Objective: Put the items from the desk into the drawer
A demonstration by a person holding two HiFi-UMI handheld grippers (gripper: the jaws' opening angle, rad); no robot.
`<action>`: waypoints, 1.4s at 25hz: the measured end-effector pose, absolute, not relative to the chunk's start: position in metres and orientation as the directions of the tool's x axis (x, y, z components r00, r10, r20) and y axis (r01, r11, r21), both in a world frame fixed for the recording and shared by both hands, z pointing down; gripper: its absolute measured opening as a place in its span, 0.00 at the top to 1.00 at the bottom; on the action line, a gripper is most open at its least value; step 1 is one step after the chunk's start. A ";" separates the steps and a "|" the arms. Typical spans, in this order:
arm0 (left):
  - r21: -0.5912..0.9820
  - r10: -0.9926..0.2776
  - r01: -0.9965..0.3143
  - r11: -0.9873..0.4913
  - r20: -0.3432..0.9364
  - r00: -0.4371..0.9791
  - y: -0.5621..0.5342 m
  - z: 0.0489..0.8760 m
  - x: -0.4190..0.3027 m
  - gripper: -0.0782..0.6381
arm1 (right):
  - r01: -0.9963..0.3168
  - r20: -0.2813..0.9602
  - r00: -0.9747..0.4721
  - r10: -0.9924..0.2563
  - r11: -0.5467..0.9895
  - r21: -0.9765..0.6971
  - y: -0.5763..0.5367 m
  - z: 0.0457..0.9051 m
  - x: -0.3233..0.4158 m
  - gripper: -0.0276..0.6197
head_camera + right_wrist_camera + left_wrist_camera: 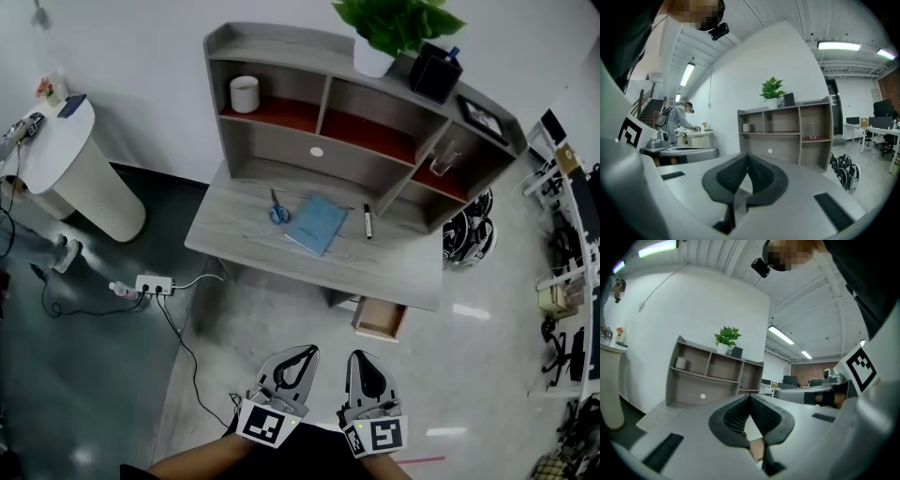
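On the grey desk point(394, 267) lie blue-handled scissors point(278, 210), a blue notebook point(316, 223) and a black marker point(367, 221). A wooden drawer point(380, 319) stands pulled out under the desk's front right. Both grippers are held side by side over the floor, well short of the desk. The left gripper point(309, 350) point(750, 395) has its jaws closed tip to tip with nothing between them. My right gripper point(357, 354) point(748, 153) is likewise shut and holds nothing. Both point towards the desk's shelf unit point(712, 376) point(787, 133).
The shelf unit holds a white cup point(245, 94), a glass point(442, 161), a plant point(389, 28), a black box point(435, 71) and a picture frame point(483, 116). A round white table point(66, 159) stands left, a power strip point(155, 283) with cables lies on the floor. A person point(679, 123) stands by that table.
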State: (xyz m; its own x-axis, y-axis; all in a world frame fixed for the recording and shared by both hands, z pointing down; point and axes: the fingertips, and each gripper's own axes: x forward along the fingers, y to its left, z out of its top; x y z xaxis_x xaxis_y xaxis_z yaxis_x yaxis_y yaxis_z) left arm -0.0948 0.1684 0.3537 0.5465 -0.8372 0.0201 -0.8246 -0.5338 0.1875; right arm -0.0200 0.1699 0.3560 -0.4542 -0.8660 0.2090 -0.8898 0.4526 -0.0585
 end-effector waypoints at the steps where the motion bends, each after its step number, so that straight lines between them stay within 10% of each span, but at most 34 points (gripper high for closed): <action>1: 0.191 -0.835 -0.821 -0.537 0.018 0.550 0.160 0.354 -0.100 0.87 | -0.891 0.213 -0.451 -0.867 0.449 -0.060 0.161 0.357 -0.025 0.93; 35: 0.184 -0.862 -0.848 -0.496 0.015 0.507 -0.066 0.357 -0.096 0.87 | -0.930 0.394 -0.365 -0.844 0.345 -0.124 -0.115 0.479 0.046 0.93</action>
State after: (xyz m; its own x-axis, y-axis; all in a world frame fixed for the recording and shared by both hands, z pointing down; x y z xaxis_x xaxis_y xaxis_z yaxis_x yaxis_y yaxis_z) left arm -0.0964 -0.0660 0.3569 0.5073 -0.8617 0.0148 -0.8485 -0.4964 0.1837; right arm 0.0456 -0.1154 0.4793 -0.3651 -0.8436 0.3937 -0.9304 0.3450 -0.1236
